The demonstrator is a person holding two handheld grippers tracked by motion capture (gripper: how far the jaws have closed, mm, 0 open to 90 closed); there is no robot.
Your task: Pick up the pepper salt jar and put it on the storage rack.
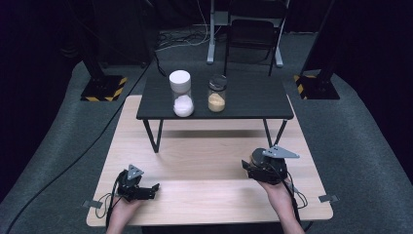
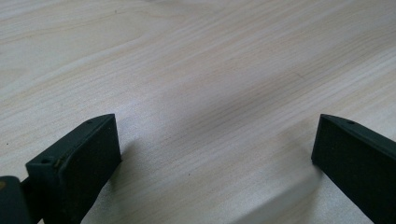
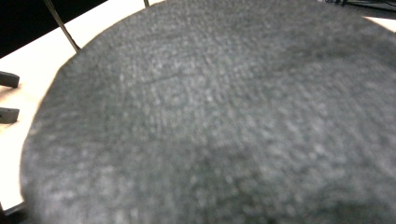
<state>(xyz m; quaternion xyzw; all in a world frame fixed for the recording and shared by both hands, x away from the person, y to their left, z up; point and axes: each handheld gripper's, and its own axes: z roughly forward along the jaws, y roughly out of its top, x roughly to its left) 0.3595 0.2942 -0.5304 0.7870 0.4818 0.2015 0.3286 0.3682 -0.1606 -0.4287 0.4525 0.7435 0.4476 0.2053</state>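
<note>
Your inventory, operator:
- Low black metal-legged stand (image 1: 253, 109): on the far half of the light wooden counter (image 1: 204, 161).
- White-lidded clear jar of white powder (image 1: 181, 93): on the stand, left.
- Clear jar of tan powder (image 1: 217, 93): just right of it.
- Round grey lid (image 1: 256, 157): in your right gripper (image 1: 253, 166), near right.
- Left gripper (image 1: 152, 190): near left.

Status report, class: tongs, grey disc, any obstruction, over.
Left tongs open, empty. Right tongs shut on grey disc, above wooden table. White-lidded jar, brown-filled jar far off, nothing in way.
</note>
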